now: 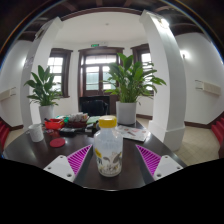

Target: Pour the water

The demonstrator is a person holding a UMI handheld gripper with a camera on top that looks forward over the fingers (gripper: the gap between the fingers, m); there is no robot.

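The gripper (108, 158) stood with its jaws set wide enough to take a clear bottle (108, 147), and both magenta pads (79, 157) lay close against the bottle's sides. Whether the pads truly pressed on it, or only stood about it while it rested on the tabletop (140, 134), could not be told. The bottle sat between the jaws, upright, its long axis vertical and its yellow cap (107, 122) pointing straight up. Its body looked see-through.

From left to right on the dark, rounded tabletop: near the left edge stood a potted plant (43, 88) in a white pot, with a red container (53, 125) just beside it. Next came a jumble of small things (76, 124), too small to name, and a flat pink piece (57, 142) lying nearer the gripper. The bottle came next, at the near edge. Beyond it, toward the far edge, stood a second, larger potted plant (128, 80) in a white pot. A pale sheet (133, 132) lay on the tabletop to the right of the bottle.

The room behind was bright, with white walls, two white pillars (166, 70), and dark-framed windows and a door (99, 73) at the far wall.
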